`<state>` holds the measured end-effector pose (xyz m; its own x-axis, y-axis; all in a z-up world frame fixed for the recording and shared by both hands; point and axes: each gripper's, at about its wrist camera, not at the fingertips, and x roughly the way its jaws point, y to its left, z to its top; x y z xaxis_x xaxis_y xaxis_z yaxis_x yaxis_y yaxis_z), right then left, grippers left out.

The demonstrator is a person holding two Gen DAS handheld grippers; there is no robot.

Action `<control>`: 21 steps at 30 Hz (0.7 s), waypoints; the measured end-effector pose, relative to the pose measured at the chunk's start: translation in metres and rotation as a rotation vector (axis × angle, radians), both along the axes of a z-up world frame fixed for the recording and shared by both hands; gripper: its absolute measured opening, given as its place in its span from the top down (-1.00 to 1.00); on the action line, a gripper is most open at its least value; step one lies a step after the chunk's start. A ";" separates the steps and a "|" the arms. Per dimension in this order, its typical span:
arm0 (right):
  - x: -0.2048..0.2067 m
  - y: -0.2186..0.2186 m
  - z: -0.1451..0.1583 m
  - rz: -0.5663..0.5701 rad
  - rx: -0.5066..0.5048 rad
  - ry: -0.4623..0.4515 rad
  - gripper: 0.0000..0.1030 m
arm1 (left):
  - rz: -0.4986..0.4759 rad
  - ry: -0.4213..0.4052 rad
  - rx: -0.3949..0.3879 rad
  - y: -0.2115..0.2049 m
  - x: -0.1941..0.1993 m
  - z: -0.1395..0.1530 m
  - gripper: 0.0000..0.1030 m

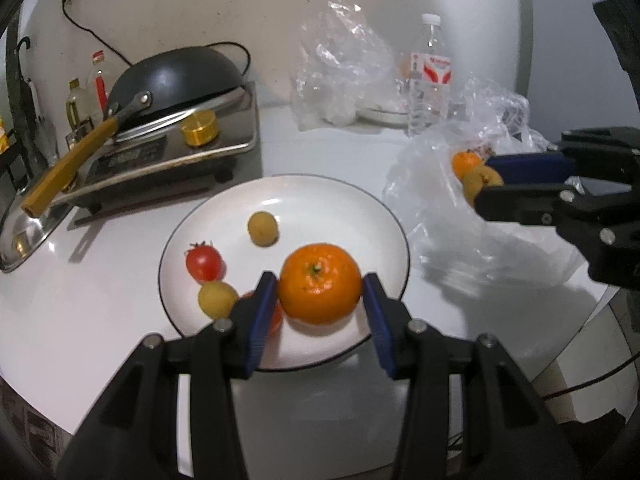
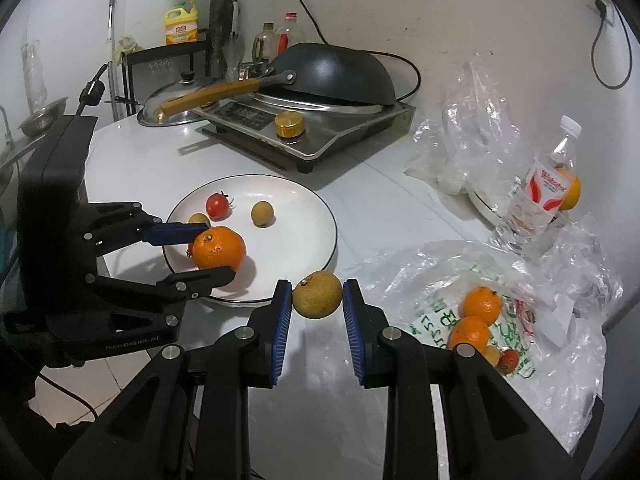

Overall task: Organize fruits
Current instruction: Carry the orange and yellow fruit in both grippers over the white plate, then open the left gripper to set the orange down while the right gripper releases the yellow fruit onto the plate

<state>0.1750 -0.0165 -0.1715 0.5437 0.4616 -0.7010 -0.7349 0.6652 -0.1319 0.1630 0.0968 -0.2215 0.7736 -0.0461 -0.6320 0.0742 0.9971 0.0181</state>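
Blue-padded, the left gripper [image 1: 320,292] clamps an orange [image 1: 319,283] low over the white plate [image 1: 340,208], seemingly about to release it. Beyond, the right gripper [image 2: 314,300] pinches a brown fruit [image 2: 317,294] that likely goes on the plate next.

Plate [image 1: 224,208] is white w/ a thin black rim line; on it an orange tangerine [image 1: 319,283] w/ green stem spot, a red tomato [image 1: 204,265] & two dull yellow-tan small fruits [image 1: 262,227]. Both grippers are black w/ blue ribbed pads, the right gripper [image 2: 317,300] on a brownish-yellow fruit [image 2: 316,294]. Clear plastic bag [image 2: 560,352] has green & red print, w/ orange tangerines [image 2: 481,303] inside; wok [image 2: 340,76] black w/ tan wood handle, stove knob [image 2: 289,124] gold, bottle label [image 2: 546,190] red & white, table [image 1: 100,300] white.
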 end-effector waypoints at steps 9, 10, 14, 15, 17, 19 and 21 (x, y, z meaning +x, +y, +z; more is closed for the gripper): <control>0.001 0.019 -0.005 0.034 -0.016 0.006 0.46 | -0.001 0.009 -0.056 0.008 -0.003 0.001 0.10; 0.001 0.021 -0.004 0.038 -0.016 0.003 0.46 | 0.002 0.000 -0.062 0.009 -0.006 0.003 0.10; 0.001 0.031 -0.004 0.052 -0.010 0.005 0.46 | -0.005 -0.034 -0.072 0.012 -0.014 0.009 0.10; 0.001 0.033 -0.004 0.055 -0.008 0.008 0.46 | -0.003 -0.037 -0.073 0.013 -0.015 0.010 0.10; 0.002 0.038 -0.007 0.059 -0.010 0.016 0.46 | 0.010 -0.048 -0.075 0.017 -0.018 0.012 0.10; 0.004 0.041 -0.010 0.062 -0.014 0.025 0.46 | 0.030 -0.069 -0.076 0.023 -0.021 0.015 0.09; 0.006 0.046 -0.015 0.064 -0.021 0.036 0.46 | 0.034 -0.106 -0.101 0.028 -0.027 0.018 0.09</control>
<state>0.1807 0.0290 -0.1869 0.4877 0.4794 -0.7296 -0.7802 0.6144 -0.1179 0.1362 0.1252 -0.2031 0.8378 -0.0780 -0.5404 0.0435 0.9961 -0.0762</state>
